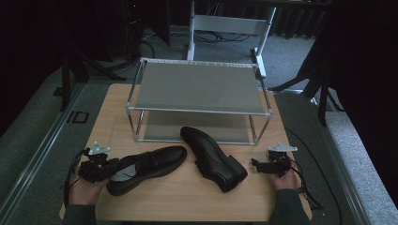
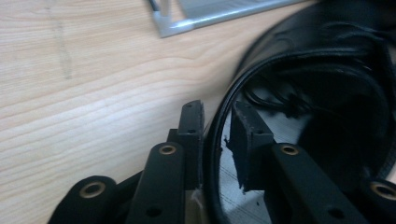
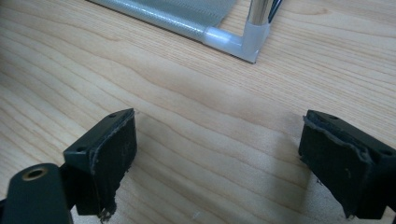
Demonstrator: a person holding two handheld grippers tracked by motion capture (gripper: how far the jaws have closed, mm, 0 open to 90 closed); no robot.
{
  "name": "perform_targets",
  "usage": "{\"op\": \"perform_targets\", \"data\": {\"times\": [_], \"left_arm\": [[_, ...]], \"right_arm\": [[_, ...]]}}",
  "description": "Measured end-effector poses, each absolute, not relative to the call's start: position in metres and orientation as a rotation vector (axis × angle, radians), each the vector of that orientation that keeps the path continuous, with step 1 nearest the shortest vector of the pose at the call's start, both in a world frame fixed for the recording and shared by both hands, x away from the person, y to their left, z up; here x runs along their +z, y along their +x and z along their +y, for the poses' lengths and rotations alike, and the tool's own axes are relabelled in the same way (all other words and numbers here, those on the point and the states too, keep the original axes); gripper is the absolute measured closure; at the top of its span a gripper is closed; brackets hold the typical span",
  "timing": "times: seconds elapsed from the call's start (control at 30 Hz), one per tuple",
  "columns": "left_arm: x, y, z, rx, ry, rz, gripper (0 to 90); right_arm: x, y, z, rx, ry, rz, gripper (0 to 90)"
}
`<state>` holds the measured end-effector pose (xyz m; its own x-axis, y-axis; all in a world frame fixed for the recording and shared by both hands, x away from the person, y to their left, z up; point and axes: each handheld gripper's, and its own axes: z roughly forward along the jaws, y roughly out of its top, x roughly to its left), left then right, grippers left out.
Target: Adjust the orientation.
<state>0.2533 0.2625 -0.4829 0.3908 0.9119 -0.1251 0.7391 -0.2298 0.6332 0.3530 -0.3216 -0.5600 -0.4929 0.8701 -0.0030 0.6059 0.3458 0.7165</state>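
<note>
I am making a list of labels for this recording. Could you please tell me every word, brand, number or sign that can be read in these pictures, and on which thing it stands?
None can be read.
Left shoe, pale insole: faint lines, no legible print.
Right shoe: plain black.
Shoe rack: no label visible.
Table: only wood grain.
Left gripper and right gripper: no markings.

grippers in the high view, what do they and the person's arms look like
Both are black two-jaw tools. The left gripper and the right gripper each carry a grey three-cornered plate on top and trail thin black cables. Up close, their fingers are flat black blocks with worn, frayed pads and brass-coloured rivets. The person wears dark greenish sleeves.
</note>
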Motion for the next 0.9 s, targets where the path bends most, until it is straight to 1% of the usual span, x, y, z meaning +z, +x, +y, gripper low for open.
{"op": "perform_targets", "data": {"times": [0.07,0.23,0.53,0.63,0.7,0.9], "left_arm": [[-0.483,0.248,0.264,0.336,2.041,1.371,71.3],[-0.483,0.240,0.261,0.295,2.061,1.359,67.8],[-0.484,0.226,0.258,0.215,2.084,1.289,65.0],[-0.485,0.221,0.257,0.137,2.093,1.224,64.8],[-0.487,0.217,0.255,0.050,2.087,1.165,64.0],[-0.486,0.216,0.255,0.021,2.079,1.143,60.4]], "right_arm": [[-0.560,0.353,-0.321,0.938,1.300,2.229,11.0],[-0.560,0.353,-0.321,0.937,1.303,2.227,10.9],[-0.560,0.353,-0.321,0.936,1.307,2.224,10.9],[-0.560,0.353,-0.321,0.935,1.309,2.222,11.0],[-0.560,0.353,-0.321,0.935,1.310,2.221,11.0],[-0.560,0.354,-0.321,0.934,1.311,2.219,11.0]]}}
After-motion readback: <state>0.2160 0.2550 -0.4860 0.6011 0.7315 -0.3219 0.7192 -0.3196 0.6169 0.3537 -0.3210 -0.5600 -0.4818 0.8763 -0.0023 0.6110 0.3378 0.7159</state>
